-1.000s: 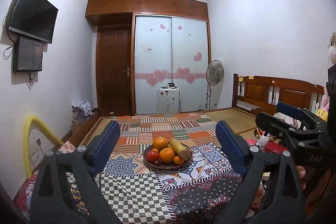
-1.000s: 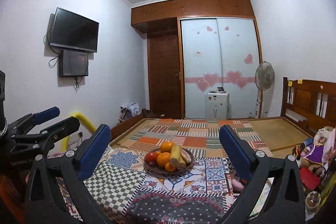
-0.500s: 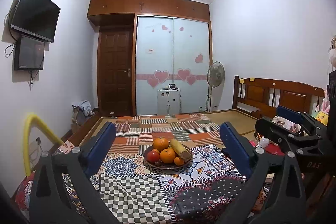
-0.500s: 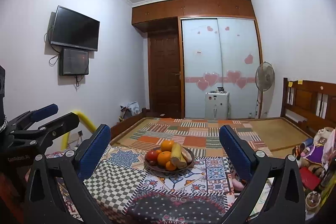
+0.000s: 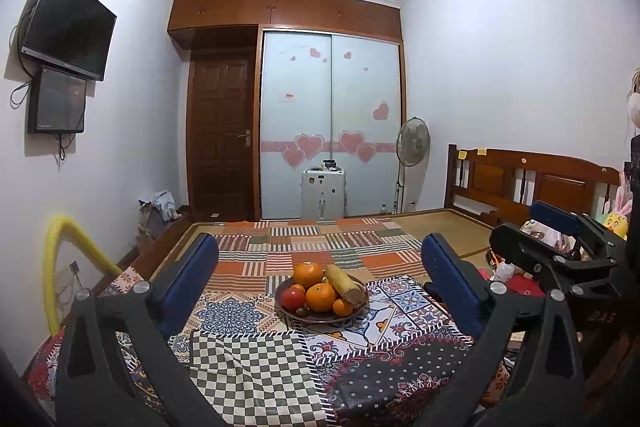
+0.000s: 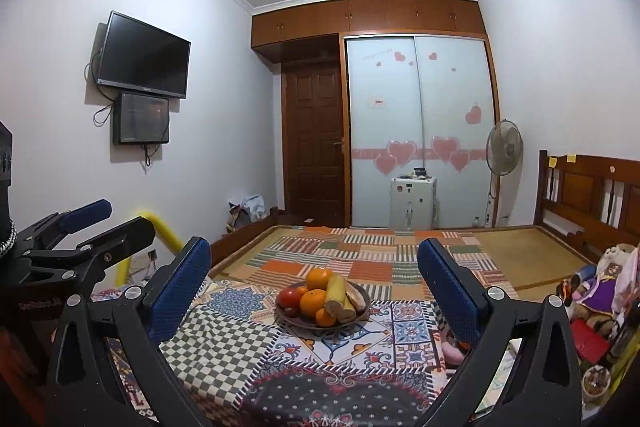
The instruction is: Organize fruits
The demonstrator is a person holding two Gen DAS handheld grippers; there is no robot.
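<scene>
Across the bedroom, a wardrobe [image 5: 330, 123] with pale sliding doors and pink heart stickers filled the far wall beside a dark wooden door [image 5: 222, 135], while a flat television [image 5: 68, 25] hung on the left wall above a smaller screen [image 5: 58, 103]. Below these, a patchwork cloth [image 5: 256, 359] of checks and floral tiles covered the surface nearest the cameras, with a striped patchwork mat [image 5: 312, 247] stretching behind it toward the wardrobe. To the right stood a wooden headboard [image 5: 528, 179], a standing fan [image 5: 414, 143] and, against the wardrobe, a small white cabinet [image 5: 324, 193]. The left gripper [image 5: 320, 275] hovered above the cloth with its blue-padded fingers [image 5: 192, 275] spread wide apart and holding nothing; the right gripper [image 6: 314, 279] hung beside it, its fingers [image 6: 450, 289] equally wide apart and empty. Each appeared at the edge of the other's view. Centred between both pairs of fingers, well ahead of them, a dark round fruit bowl [image 5: 320, 315] rested on the cloth. It held a large orange [image 5: 308, 274] at the back, a banana [image 5: 342, 285] lying toward the right rim, a second orange [image 5: 320, 297] in front, a red apple [image 5: 293, 299] on the left and a small tangerine [image 5: 343, 307] at the front
</scene>
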